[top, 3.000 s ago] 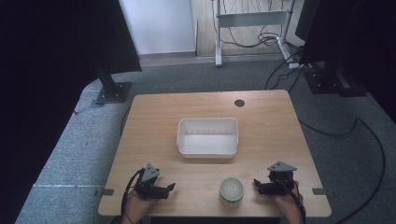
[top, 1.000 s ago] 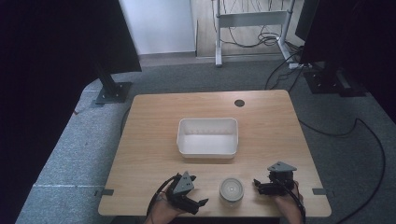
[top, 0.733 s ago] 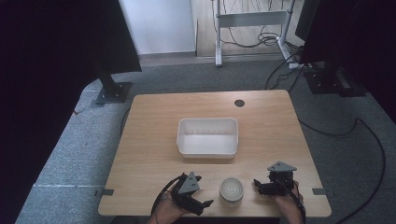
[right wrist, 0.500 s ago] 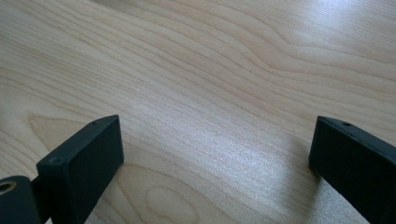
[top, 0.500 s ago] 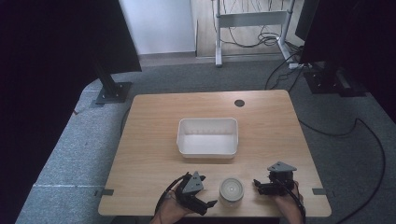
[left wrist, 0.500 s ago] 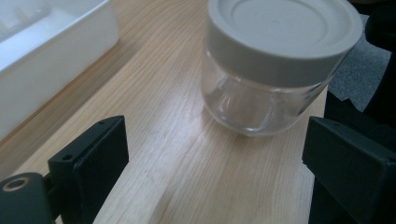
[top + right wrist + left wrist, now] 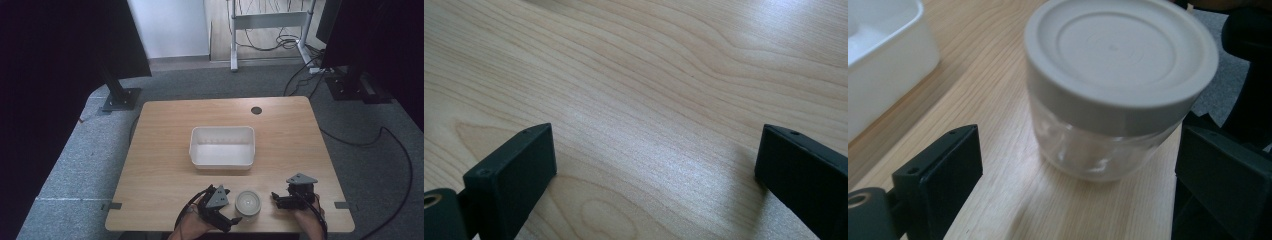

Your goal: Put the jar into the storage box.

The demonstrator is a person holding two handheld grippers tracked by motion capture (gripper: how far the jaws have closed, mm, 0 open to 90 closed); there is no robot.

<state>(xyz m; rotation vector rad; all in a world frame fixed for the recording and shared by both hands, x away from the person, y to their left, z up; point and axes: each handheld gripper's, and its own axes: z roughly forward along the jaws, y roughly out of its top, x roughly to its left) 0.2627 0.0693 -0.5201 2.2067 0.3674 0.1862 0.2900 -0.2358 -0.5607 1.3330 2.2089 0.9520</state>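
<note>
A small clear jar with a grey lid [image 7: 248, 202] stands upright near the table's front edge. In the left gripper view the jar [image 7: 1113, 85] fills the middle, just ahead of the gap between the two black jaws. My left gripper [image 7: 231, 216] sits open right beside the jar's left side, jaws wide apart and not touching it. My right gripper [image 7: 276, 199] rests open on the table to the jar's right, with bare wood between its jaws [image 7: 654, 165].
A white rectangular bin [image 7: 222, 146] sits empty at the table's centre, and its corner [image 7: 883, 55] appears in the left gripper view. A round cable hole [image 7: 256, 110] lies at the table's far side. Grey carpet, cables and stand legs surround the table.
My left gripper has travelled rightward along the front edge, from the left corner to right beside the jar. The right gripper and the jar have stayed put.
</note>
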